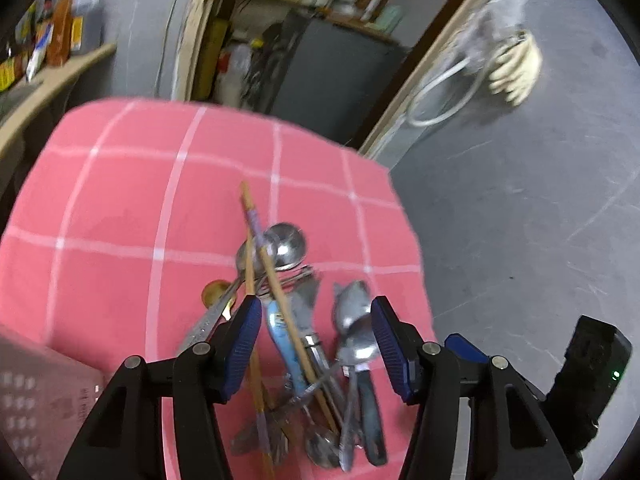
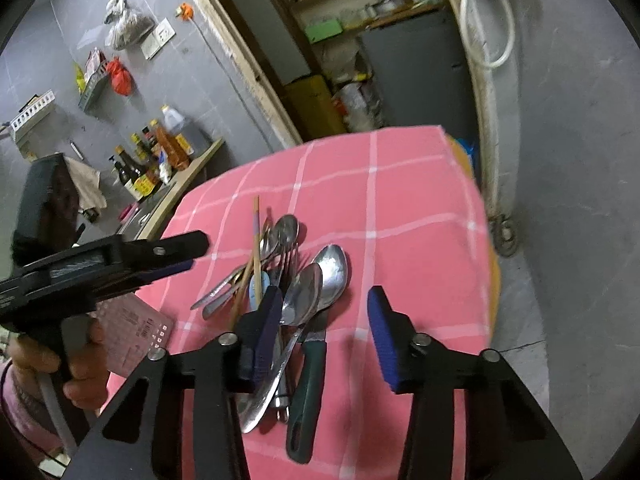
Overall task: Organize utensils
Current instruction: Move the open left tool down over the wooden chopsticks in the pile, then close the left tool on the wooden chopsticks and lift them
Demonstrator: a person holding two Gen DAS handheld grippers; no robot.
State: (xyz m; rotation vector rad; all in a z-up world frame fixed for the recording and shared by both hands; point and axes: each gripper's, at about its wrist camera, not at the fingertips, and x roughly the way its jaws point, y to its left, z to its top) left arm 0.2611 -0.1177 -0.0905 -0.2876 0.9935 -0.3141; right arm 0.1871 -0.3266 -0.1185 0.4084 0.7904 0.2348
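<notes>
Pink checked cloth (image 2: 400,216) under tangled steel utensils (image 2: 296,288); left gripper (image 1: 314,344), right gripper (image 2: 322,334) both spread wide.

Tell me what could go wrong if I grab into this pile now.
1. The utensils lie tangled: chopsticks cross the spoons, so lifting one may drag others.
2. The open left gripper straddles several pieces and could pinch more than one.
3. The green-handled knife lies near the tablecloth edge, so a nudge from the open right gripper might knock it off.
</notes>
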